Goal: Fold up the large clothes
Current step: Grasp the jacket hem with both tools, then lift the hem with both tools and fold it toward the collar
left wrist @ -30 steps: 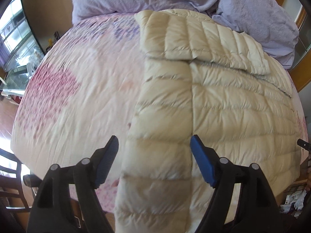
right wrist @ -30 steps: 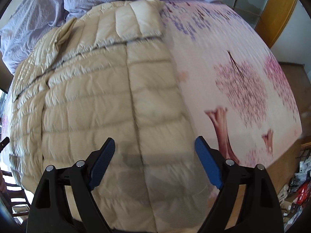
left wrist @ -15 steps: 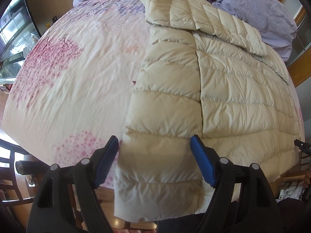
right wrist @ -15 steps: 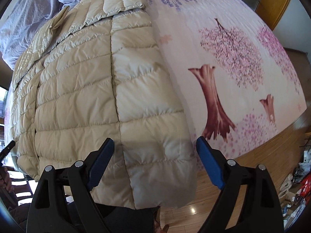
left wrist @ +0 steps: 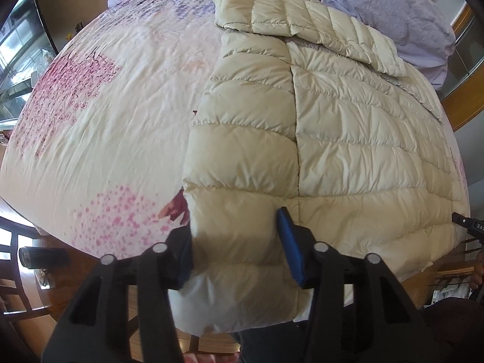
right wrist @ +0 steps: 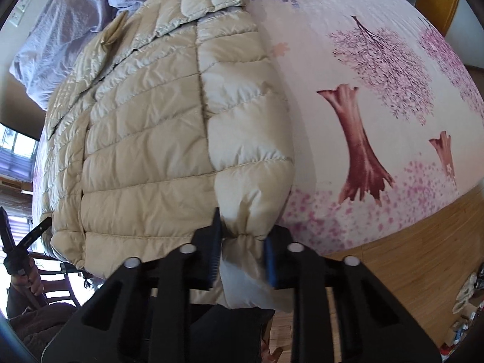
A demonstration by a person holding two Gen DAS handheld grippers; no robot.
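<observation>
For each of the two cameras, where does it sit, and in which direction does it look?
Left wrist: sits on the left gripper, looks steeply down along its fingers at the cream puffer jacket's left hem corner on the floral bedsheet; both black fingers show, closed on the hem.
Right wrist: sits on the right gripper, looks down at the jacket's right hem corner, pinched between its pads; the person's other hand shows at far left.
Shared: jacket, bedsheet, lavender duvet.

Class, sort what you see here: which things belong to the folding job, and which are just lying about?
Part of the job:
- puffer jacket
- left gripper, jaws just closed on the hem
- right gripper, likewise

Just lying about:
- floral bedsheet
- lilac duvet
- wooden chair
</observation>
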